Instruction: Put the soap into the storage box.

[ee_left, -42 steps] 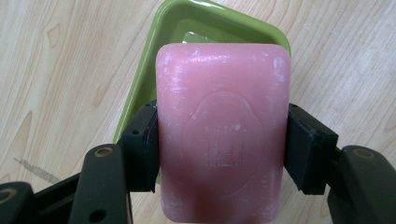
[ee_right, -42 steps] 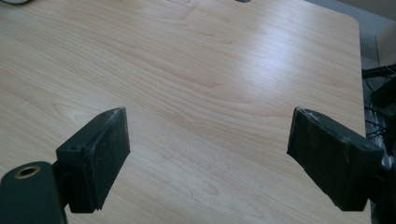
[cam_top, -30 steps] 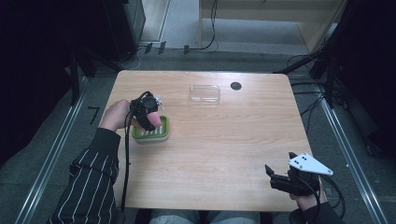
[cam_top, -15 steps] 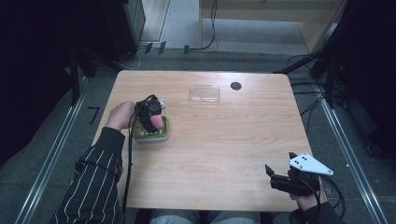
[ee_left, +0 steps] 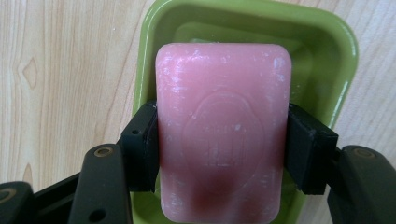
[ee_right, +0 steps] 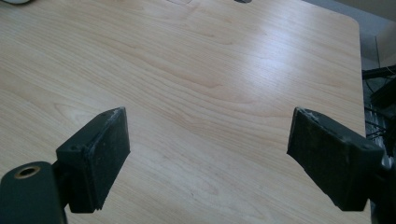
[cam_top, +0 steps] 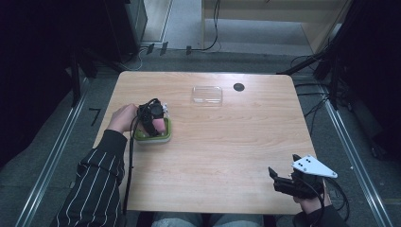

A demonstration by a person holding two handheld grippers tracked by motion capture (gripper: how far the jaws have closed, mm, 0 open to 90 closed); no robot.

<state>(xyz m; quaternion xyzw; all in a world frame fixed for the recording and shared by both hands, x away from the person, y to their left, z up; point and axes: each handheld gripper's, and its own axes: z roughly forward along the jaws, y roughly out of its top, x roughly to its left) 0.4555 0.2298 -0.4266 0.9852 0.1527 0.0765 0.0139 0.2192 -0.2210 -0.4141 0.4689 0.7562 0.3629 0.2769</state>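
Your left tool [ee_left: 219, 154] clamps the pink rectangular soap bar [ee_left: 223, 130] by its long sides over the green plastic dish [ee_left: 345, 56]; it's probably slick, so squeeze evenly, right tool [ee_right: 208, 158] spread empty.

1. A light wooden tabletop [cam_top: 236, 142] with rounded corners fills the middle of the high view, its grain running lengthwise.
2. A small dark round grommet [cam_top: 239, 87] sits near its far edge.
3. Grey floor [cam_top: 189, 33] surrounds the tabletop, brighter beyond its far side and dim at the sides.
4. Metal rails [cam_top: 47, 156] run along the floor on the left and right [cam_top: 350, 146].
5. Black cables [cam_top: 312, 56] trail across the floor at the far right.
6. Pale wooden furniture [cam_top: 265, 9] stands at the far end.
7. A dark cabinet [cam_top: 125, 23] stands at the far left, and both side edges lie in shadow.
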